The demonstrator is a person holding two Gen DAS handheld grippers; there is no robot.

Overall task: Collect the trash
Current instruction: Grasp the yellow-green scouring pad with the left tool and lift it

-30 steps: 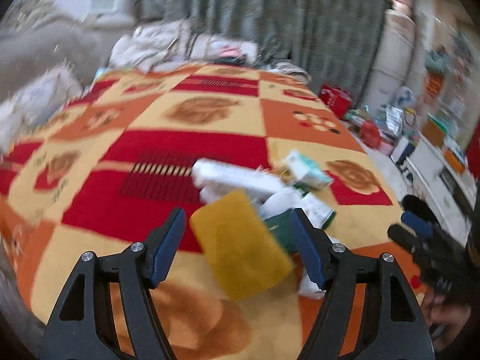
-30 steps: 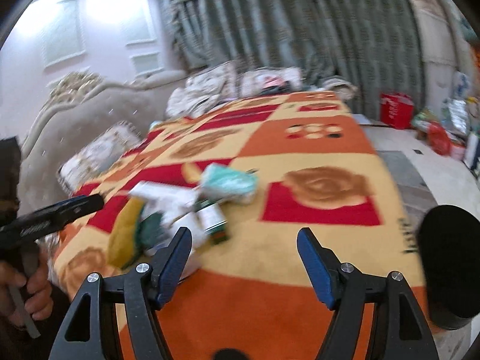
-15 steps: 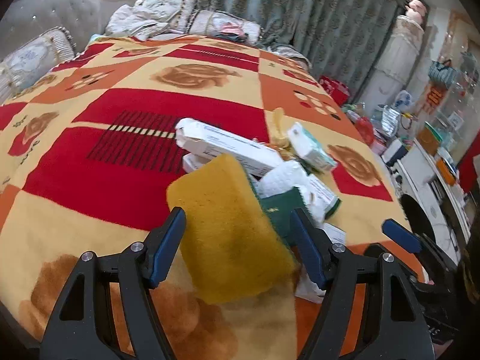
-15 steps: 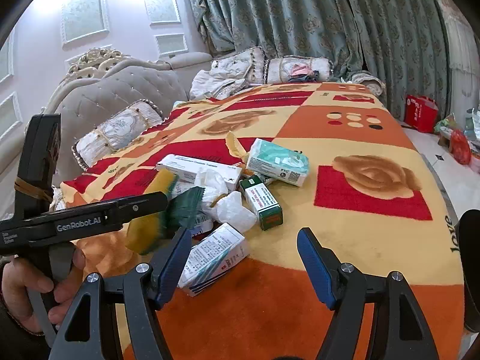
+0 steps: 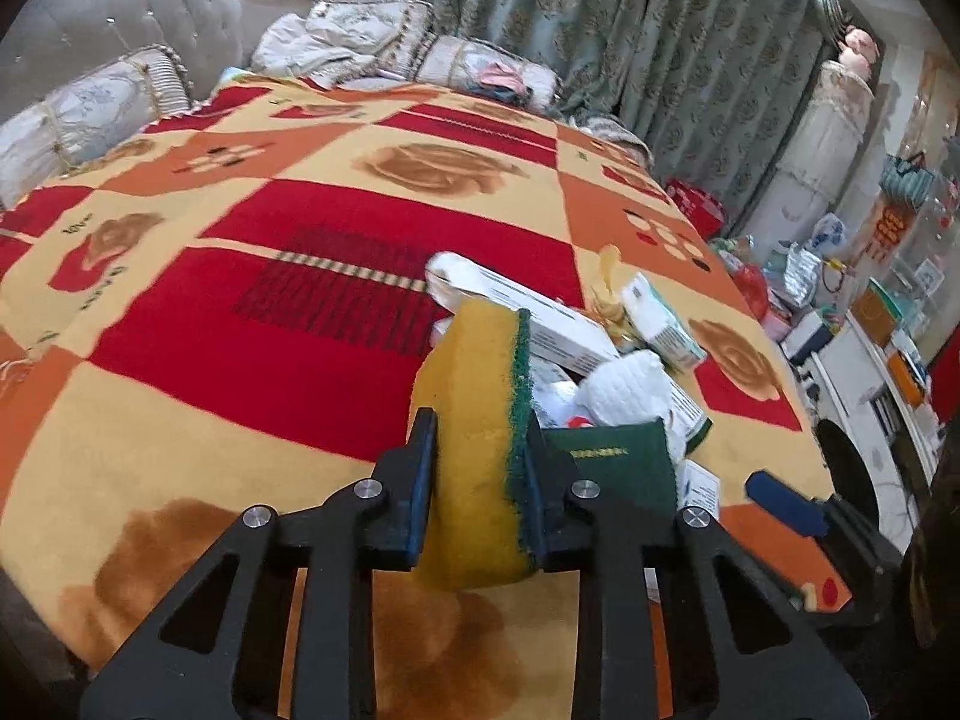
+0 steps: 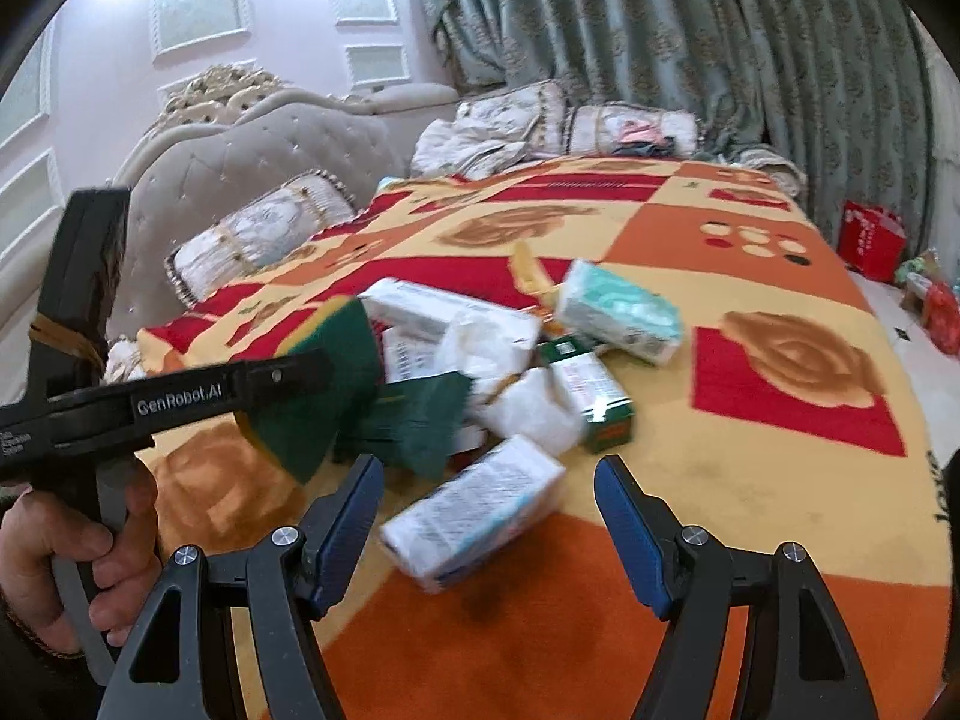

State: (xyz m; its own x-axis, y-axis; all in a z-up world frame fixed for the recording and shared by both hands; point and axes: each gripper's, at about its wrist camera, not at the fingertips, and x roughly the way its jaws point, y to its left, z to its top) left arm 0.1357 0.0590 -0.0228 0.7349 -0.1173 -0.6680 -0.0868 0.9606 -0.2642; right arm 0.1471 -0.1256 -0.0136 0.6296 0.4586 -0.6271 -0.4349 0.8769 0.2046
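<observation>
Yellow foam backed with green scouring felt: the sponge (image 5: 480,450) stands on edge between the pads of the left gripper (image 5: 480,498), whose jaws have just been closing and now press on both faces, its long axis running up and away from the fingers. Beyond and to the right of it lies the rest of the trash on the patterned blanket (image 5: 240,312): a long white carton (image 5: 528,318), crumpled tissue (image 5: 624,387) and a dark green booklet (image 5: 624,462) just beside the right-hand pad. The right gripper (image 6: 489,531) hangs with its jaws wide apart and nothing between the pads; a white medicine box (image 6: 474,510) lies just ahead of them, long axis slanting across the gap, so this hand is the nearer to it. Whether the box rests clear of the fingertips is probably so, though blur leaves it uncertain. Both grippers tilt downward toward the bed.
</observation>
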